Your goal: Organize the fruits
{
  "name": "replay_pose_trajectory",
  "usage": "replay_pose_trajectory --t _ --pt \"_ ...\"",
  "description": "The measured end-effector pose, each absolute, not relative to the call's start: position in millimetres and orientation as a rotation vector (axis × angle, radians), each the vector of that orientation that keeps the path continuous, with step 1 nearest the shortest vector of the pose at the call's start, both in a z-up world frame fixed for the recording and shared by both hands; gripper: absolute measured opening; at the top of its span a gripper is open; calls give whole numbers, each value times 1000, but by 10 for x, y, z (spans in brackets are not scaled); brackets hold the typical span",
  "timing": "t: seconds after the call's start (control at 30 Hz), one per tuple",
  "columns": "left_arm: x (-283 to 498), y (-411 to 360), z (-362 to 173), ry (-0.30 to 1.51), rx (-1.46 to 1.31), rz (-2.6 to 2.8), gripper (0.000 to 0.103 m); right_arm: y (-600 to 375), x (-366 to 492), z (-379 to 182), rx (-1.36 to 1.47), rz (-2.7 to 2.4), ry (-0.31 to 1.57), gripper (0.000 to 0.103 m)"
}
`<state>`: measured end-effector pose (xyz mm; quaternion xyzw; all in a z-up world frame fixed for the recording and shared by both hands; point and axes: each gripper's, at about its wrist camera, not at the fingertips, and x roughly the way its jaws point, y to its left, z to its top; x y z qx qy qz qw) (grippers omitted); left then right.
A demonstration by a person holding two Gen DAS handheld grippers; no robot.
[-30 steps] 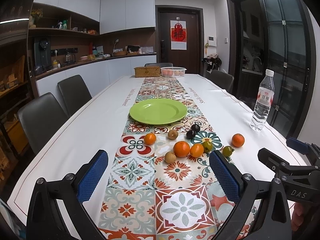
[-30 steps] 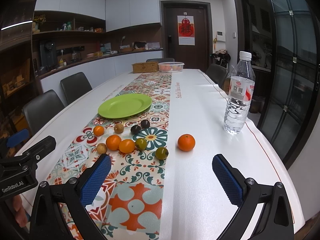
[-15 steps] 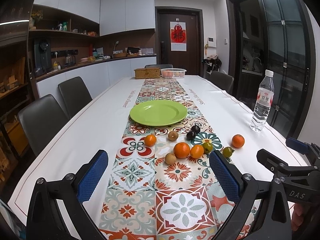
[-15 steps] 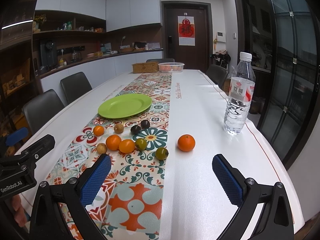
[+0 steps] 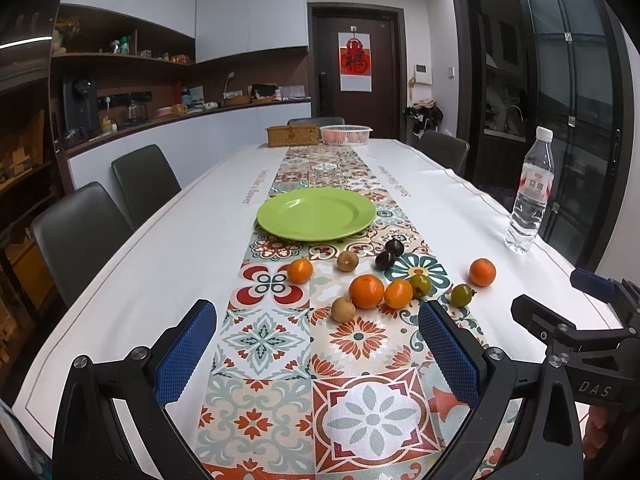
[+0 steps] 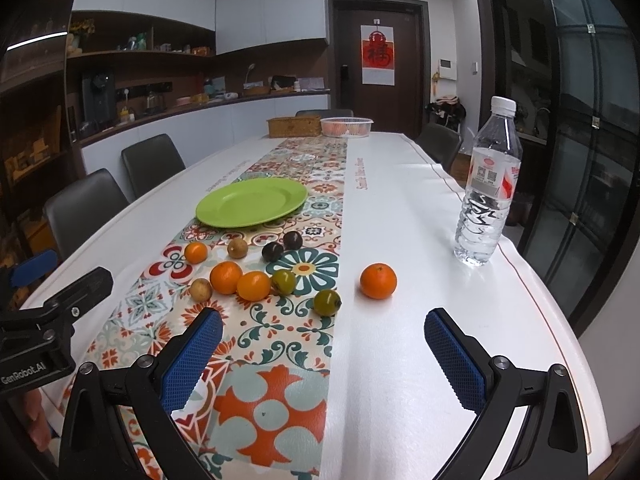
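Observation:
An empty green plate (image 5: 316, 214) (image 6: 252, 202) lies on the patterned runner. In front of it lie several small fruits: oranges (image 5: 366, 291) (image 6: 226, 277), brown ones (image 5: 343, 309), dark plums (image 5: 385, 260) (image 6: 273, 251) and green ones (image 5: 462, 295) (image 6: 327, 302). One orange (image 5: 482, 272) (image 6: 378, 281) sits apart on the white cloth. My left gripper (image 5: 316, 344) is open and empty, hovering short of the fruits. My right gripper (image 6: 324, 350) is open and empty, near the green fruit and the lone orange.
A water bottle (image 5: 530, 196) (image 6: 486, 184) stands at the table's right edge. A wicker box (image 5: 293, 135) and a white basket (image 5: 346, 135) stand at the far end. Dark chairs (image 5: 80, 232) line the left side. The table's near edge lies just below both grippers.
Both grippers stay open. The left view has shifted very slightly; the fruits and plate have not moved.

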<state>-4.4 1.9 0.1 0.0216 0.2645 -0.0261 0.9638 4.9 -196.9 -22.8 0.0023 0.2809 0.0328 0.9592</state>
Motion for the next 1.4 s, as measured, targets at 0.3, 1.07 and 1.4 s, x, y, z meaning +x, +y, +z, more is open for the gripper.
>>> replay_pose_trajectory --t 0.3,1.07,1.4 --pt "125 -5 -104 556 71 -63 96 -1913 230 -330 -16 81 593 102" --pt "924 -132 -597 785 110 -136 59 -1974 965 -737 23 97 791 71" --pt "1099 -162 -750 869 96 -176 46 -2004 1159 -880 46 118 861 58"
